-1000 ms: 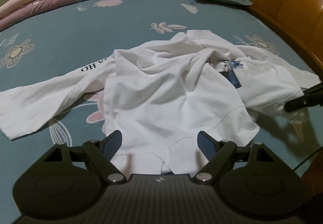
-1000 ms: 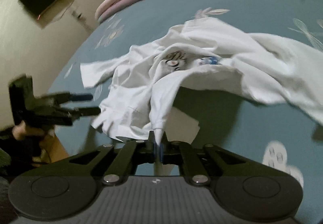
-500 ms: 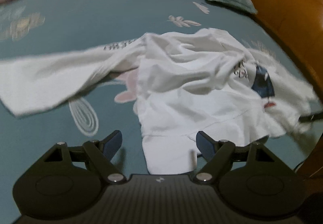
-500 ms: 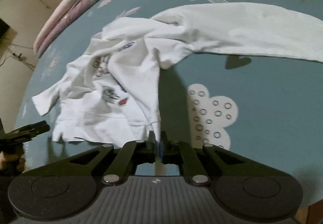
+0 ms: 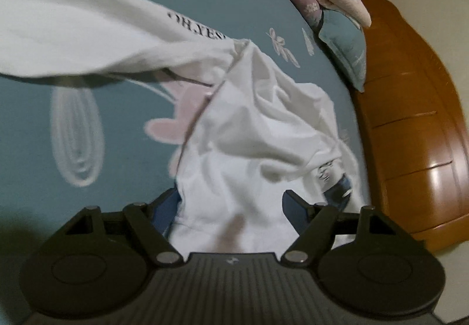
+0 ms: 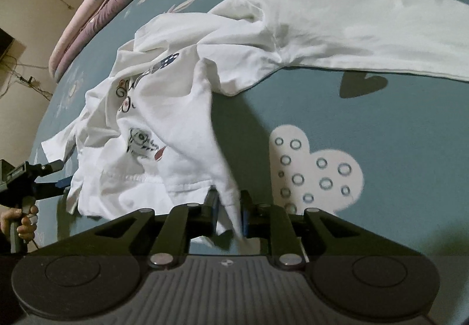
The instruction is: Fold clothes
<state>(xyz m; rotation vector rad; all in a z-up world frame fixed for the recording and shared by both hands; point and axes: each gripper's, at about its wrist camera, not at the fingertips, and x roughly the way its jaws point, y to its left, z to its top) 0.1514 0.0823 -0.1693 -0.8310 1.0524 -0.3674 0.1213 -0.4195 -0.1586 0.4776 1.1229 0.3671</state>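
Two claws work a white shirt [image 6: 181,119] crumpled on the bed [image 6: 410,125]: the right claw [image 6: 228,207], slightly parted, has hem cloth between its fingers; the left claw [image 5: 231,204] gapes wide over the hem.

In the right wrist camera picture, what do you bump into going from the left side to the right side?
Person's hand holding the left gripper → crumpled white shirt with cartoon print → right gripper around the shirt's hem → white heart with rings on the bedsheet.
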